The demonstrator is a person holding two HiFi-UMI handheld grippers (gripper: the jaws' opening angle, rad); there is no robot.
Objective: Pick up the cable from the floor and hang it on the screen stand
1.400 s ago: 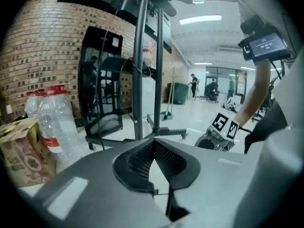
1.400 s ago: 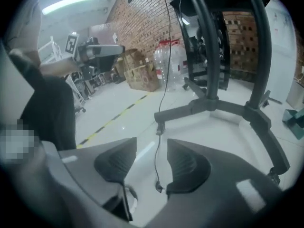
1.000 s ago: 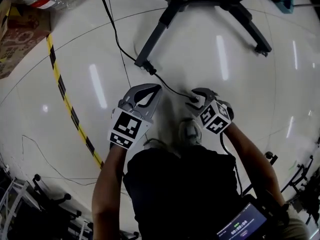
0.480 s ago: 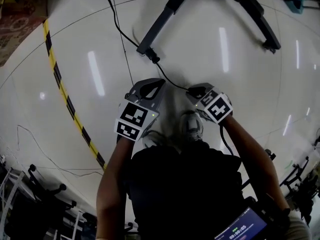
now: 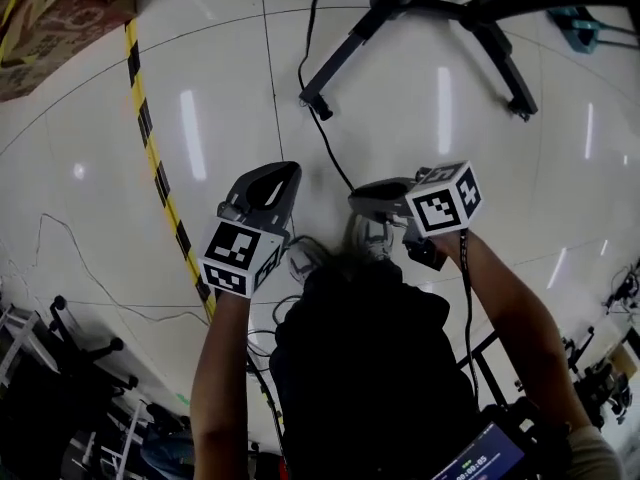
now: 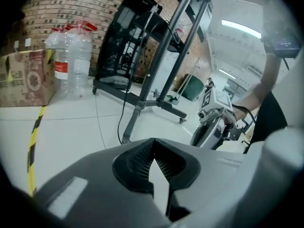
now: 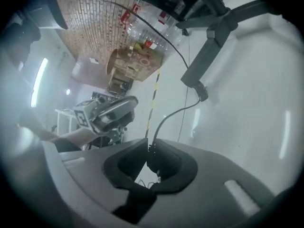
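Observation:
A black cable (image 5: 335, 163) runs over the white floor from the foot of the black screen stand (image 5: 350, 48) to my right gripper (image 5: 355, 198). In the right gripper view that gripper (image 7: 151, 144) is shut on the cable (image 7: 164, 120), which arcs away toward the stand's foot (image 7: 206, 56). My left gripper (image 5: 290, 168) hovers to its left, a short way apart. In the left gripper view its jaws (image 6: 153, 145) meet at the tips with nothing between them. The stand (image 6: 142, 96) rises beyond them, and the right gripper (image 6: 216, 120) shows at the right.
Yellow-black tape (image 5: 160, 168) crosses the floor at the left. A cardboard box (image 6: 26, 77) and plastic bottles (image 6: 71, 63) stand against the brick wall. A thin wire (image 5: 60, 258) lies at the left, wheeled bases (image 5: 80, 353) below it. The person's shoe (image 5: 370, 238) is under the grippers.
The right gripper has shut on the cable and come up off the floor with it, its marker cube turning toward the camera. The left gripper has shifted slightly left and stays shut.

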